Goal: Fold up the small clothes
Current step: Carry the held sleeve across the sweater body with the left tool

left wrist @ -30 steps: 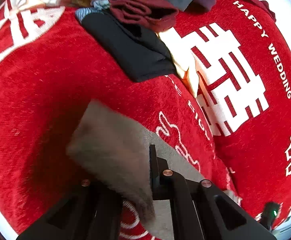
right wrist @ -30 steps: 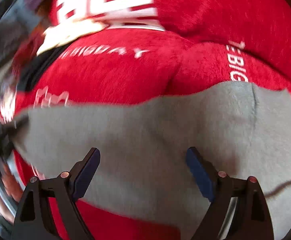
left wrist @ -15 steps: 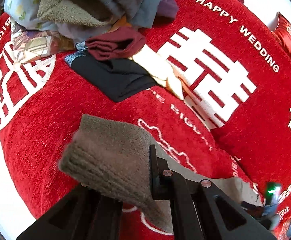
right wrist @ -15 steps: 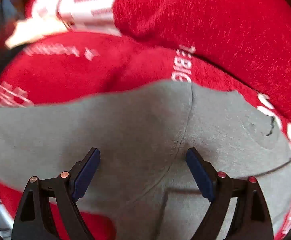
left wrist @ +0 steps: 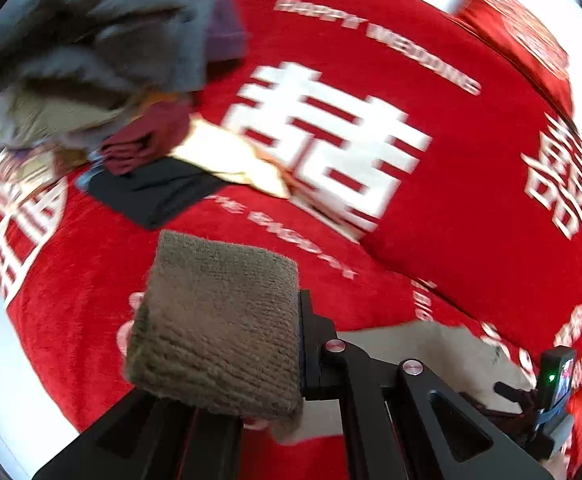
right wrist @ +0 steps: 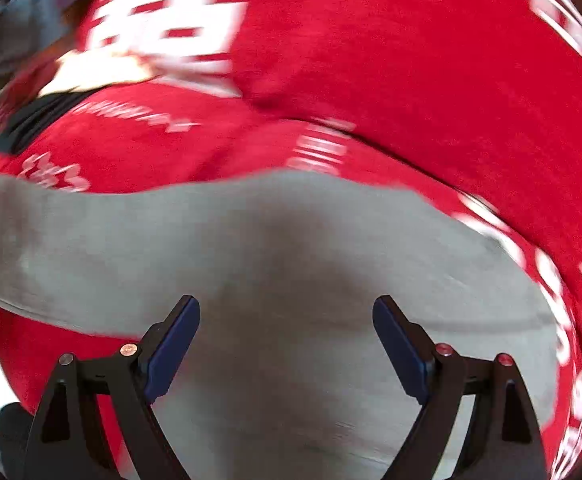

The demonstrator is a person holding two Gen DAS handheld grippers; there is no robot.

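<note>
Our left gripper point(left wrist: 267, 344) clamps a folded edge of the gray garment point(right wrist: 291, 248), lifted above the red wedding blanket point(left wrist: 471, 208). Our right gripper point(right wrist: 287, 344) hovers released, fingers spread, over the garment.

Left wrist view is aimed across the red blanket point(left wrist: 471, 208) toward the clothes pile point(left wrist: 91, 52) beyond. Right wrist view is held close above the blanket, angled down. The grey garment point(right wrist: 291, 264) is shared.
</note>
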